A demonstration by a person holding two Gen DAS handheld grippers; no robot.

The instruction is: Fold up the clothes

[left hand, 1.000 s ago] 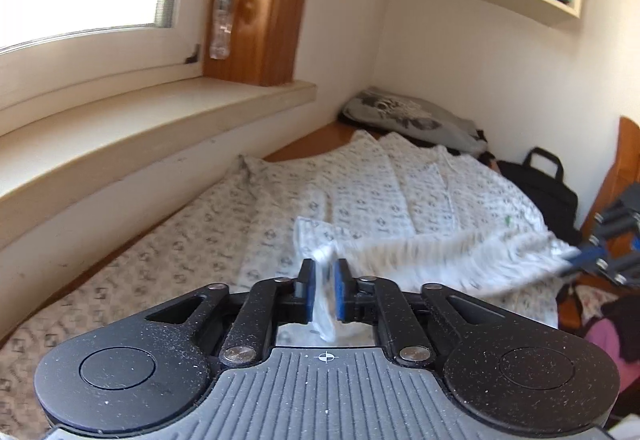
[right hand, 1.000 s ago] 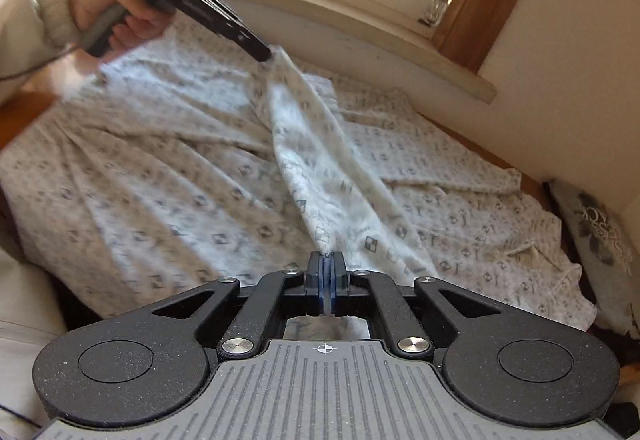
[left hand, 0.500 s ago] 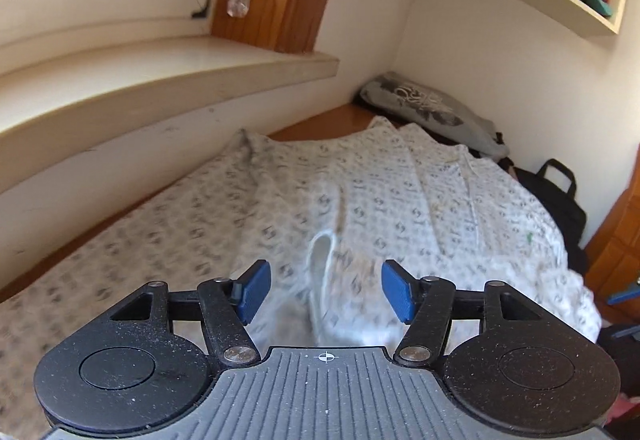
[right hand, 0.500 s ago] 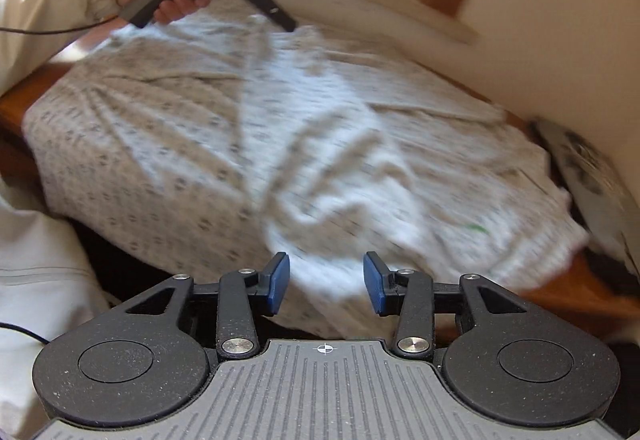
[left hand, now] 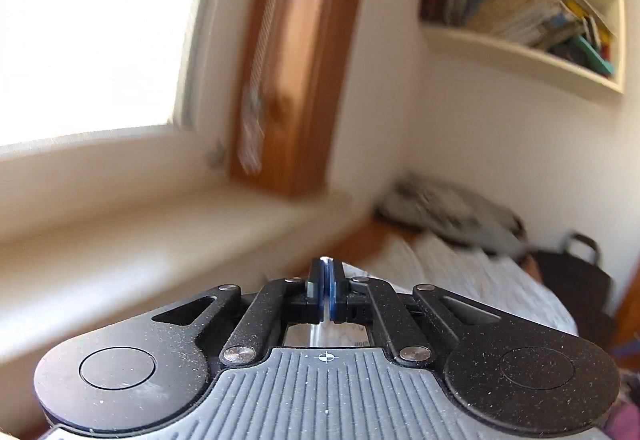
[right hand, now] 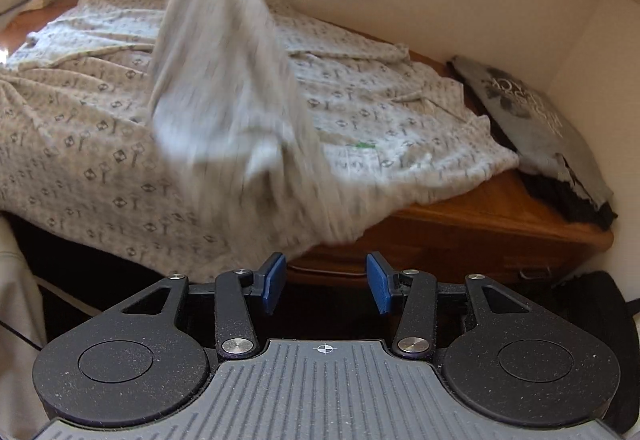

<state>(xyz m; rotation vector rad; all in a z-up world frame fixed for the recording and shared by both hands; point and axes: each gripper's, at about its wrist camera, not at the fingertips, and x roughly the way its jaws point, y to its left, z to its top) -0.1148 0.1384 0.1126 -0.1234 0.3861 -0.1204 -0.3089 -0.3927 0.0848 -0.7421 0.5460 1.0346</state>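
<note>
The left gripper (left hand: pixel 325 290), jaws re-clenched on the pale key-patterned cotton garment (right hand: pixel 224 80), is now lifting it off the wooden surface (right hand: pixel 480 216); the right gripper (right hand: pixel 326 288), having released, is opening empty.

Each black speckled gripper (right hand: pixel 326 288) has blue pads (right hand: pixel 274 282), silver screws, ribbed grey body.

White key-patterned garment (right hand: pixel 224 80)
</note>
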